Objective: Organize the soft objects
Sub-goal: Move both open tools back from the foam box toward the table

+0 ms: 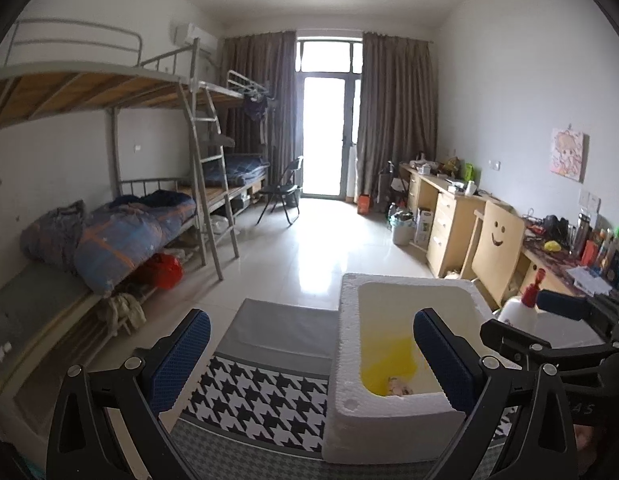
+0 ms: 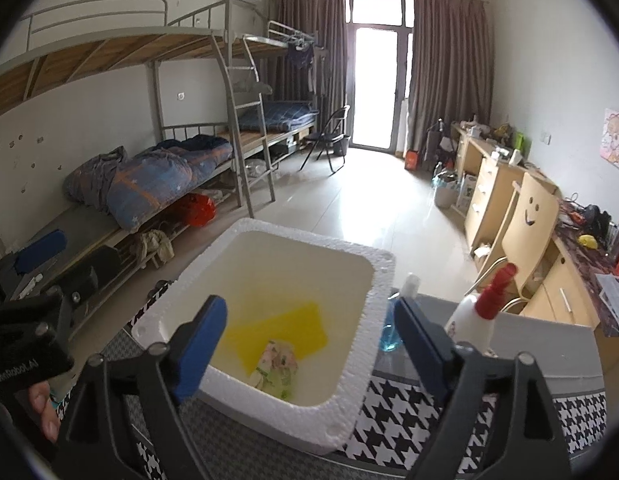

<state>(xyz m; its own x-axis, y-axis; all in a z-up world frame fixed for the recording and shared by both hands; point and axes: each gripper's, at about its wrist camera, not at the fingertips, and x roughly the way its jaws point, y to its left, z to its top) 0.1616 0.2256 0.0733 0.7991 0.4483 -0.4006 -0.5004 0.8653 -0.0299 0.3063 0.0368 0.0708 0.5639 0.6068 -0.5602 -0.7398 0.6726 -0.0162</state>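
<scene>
Right tongs (image 2: 309,344) hang spread and empty over the foam box (image 2: 365,356), where a patterned cloth (image 2: 278,366) sits on yellow, probably sorted. Left tongs (image 1: 311,356) spread beside the box too.

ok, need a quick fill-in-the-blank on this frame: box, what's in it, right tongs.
1. The white foam box sits on a cloth with a black-and-white ____ pattern.
2. Under the small patterned soft item in the box lies a flat ____ sheet.
3. The right tongs hover over the box with jaws ____, nothing between them.
4. The white spray bottle has a ____ nozzle.

Missing words: houndstooth; yellow; open; red
</scene>
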